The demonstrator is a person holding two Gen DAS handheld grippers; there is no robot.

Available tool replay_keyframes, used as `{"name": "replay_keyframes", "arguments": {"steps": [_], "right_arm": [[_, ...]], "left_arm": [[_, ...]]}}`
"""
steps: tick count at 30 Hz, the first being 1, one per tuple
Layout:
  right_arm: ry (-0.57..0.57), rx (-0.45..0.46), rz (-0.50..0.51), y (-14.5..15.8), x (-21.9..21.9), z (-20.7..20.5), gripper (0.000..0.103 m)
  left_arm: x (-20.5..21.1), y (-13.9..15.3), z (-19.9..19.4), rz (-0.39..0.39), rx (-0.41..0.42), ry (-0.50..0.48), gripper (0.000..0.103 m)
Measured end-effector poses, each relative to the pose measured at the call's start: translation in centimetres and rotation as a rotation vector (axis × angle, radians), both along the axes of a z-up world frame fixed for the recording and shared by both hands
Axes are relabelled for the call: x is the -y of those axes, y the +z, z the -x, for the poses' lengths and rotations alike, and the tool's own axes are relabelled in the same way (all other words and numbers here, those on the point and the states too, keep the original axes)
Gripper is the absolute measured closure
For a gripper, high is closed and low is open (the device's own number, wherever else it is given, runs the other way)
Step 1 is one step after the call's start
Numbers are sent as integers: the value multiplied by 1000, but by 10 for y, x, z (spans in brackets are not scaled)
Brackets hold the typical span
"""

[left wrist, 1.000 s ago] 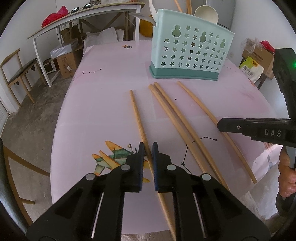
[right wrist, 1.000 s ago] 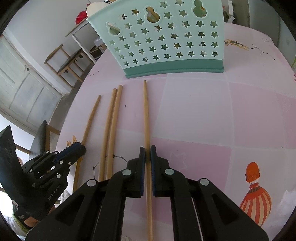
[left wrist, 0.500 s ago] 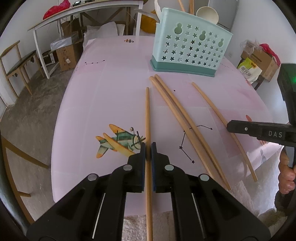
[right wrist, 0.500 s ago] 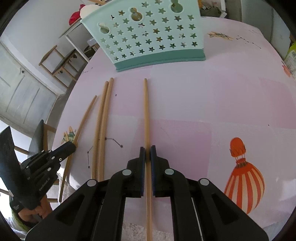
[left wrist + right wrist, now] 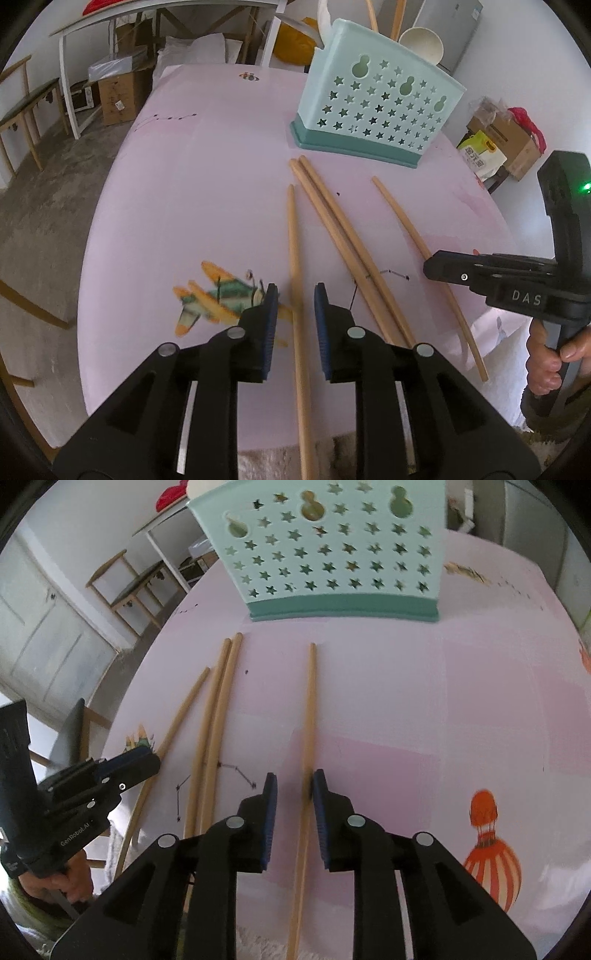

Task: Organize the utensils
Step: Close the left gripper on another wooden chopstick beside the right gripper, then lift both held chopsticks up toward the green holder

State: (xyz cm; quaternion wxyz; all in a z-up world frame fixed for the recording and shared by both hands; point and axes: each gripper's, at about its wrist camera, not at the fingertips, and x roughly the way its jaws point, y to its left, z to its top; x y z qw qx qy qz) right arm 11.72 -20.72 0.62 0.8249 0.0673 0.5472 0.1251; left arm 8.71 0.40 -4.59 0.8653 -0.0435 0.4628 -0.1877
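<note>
Four wooden chopsticks on the pink tabletop, long axes running from its near edge toward the star-punched utensil holder (image 5: 376,107) near its far edge. Left wrist view: left gripper (image 5: 295,314) jaws spread, leftmost chopstick (image 5: 293,236) lying loose between them, tip toward the holder; paired chopsticks (image 5: 343,243) just beside, right chopstick (image 5: 413,236) apart. Right wrist view: right gripper (image 5: 293,797) jaws spread around the right chopstick (image 5: 309,709), which points at the holder (image 5: 332,554). Half a second earlier both grippers pinched their chopsticks; now released.
</note>
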Motion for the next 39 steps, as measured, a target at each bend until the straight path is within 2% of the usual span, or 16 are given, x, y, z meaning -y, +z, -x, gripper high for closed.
{"name": "replay_keyframes", "arguments": {"steps": [13,15,17,18,24,29,39], "right_arm": [[82,71,143,0,-32,-46,83],[88,85,180,0,-39,-50,89],[93,90,174,-1,-39,-52,96],[89,90,164,-3,-38,-54,96],[36,84,68,3,-22,-57,97],[-29,147,-4,32,5,-49,97],[-148,304,-143,98,65,-18,97]], "left_arm": [[24,2,-40,-166,47,-2,87],[25,2,-44,-183,58,7,91],[25,2,-47,-190,65,17,97],[25,2,-49,-187,65,19,97],[18,5,-53,-141,51,34,98],[8,17,-48,-85,64,55,98],[-35,86,-13,133,212,74,98]]}}
